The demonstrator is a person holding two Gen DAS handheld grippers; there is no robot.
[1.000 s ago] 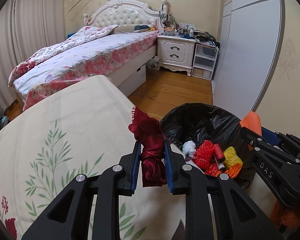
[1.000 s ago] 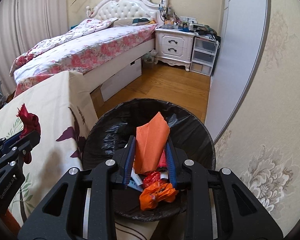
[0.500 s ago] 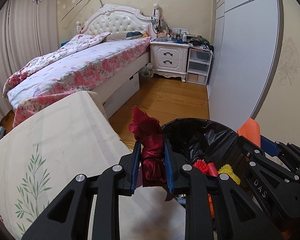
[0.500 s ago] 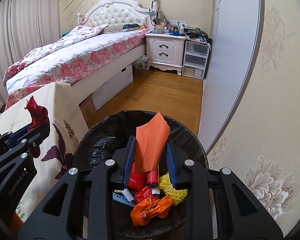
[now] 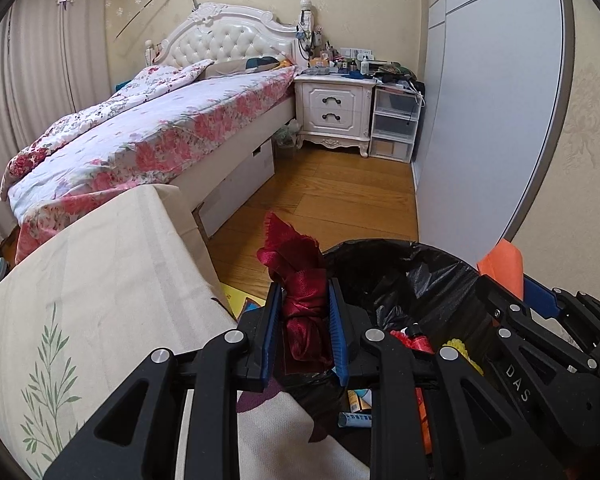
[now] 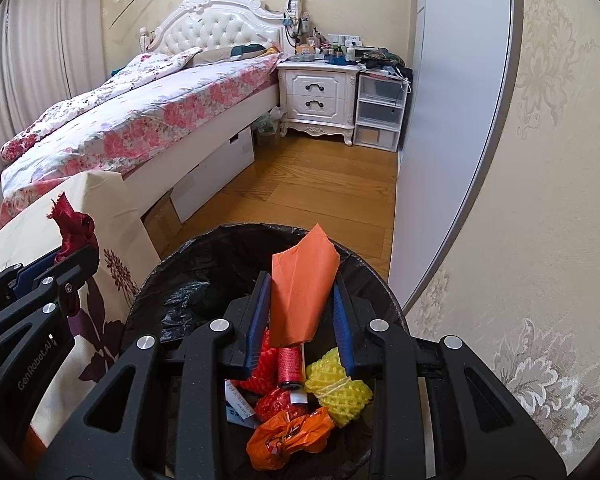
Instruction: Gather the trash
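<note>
Both grippers have drifted toward the bin since the earlier frames, each carrying its load along with it.

From the left wrist view, my left gripper [image 5: 302, 320] is clamped on the dark red cloth scrap [image 5: 300, 280], now over the near left rim of the black-lined bin [image 5: 380, 264] where the cloth-covered table [image 5: 100, 280] ends. My right gripper [image 5: 540, 344] shows at the right edge with its orange paper [image 5: 504, 264] poking up behind it.

From the right wrist view, my right gripper [image 6: 300, 320] pinches the folded orange paper [image 6: 300, 288] directly over the bin [image 6: 228, 240]. Below sit a yellow foam net [image 6: 336, 388], a red spool [image 6: 290, 364] and a crumpled orange wrapper [image 6: 288, 436], so several pieces are already in. The left gripper [image 6: 40, 280] sits beside the bin with the red scrap [image 6: 70, 224].

I judge both drops remain; I see no other loose trash.
</note>
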